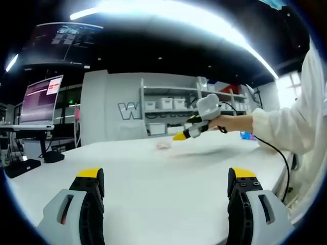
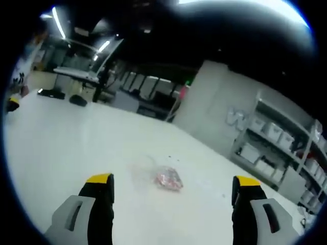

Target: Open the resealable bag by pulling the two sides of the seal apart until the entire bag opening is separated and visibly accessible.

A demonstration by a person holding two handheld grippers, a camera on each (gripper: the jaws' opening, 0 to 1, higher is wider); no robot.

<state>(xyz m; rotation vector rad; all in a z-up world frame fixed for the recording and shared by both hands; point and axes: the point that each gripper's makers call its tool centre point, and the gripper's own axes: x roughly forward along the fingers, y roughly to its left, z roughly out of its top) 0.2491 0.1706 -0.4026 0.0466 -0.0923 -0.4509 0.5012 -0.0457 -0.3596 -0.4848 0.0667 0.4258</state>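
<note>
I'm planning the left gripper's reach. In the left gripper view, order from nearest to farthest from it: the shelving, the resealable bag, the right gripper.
1. The resealable bag, on the white table, straight ahead.
2. The right gripper, held just above the table, slightly right; close to the bag, so this ranking is loose.
3. The shelving, against the back wall.

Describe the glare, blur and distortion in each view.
Left gripper view: ceiling light strip blown out, shelving bowed by fisheye, right gripper sharp. Right gripper view: motion-blurred, tilted, resealable bag soft on the white table.
</note>
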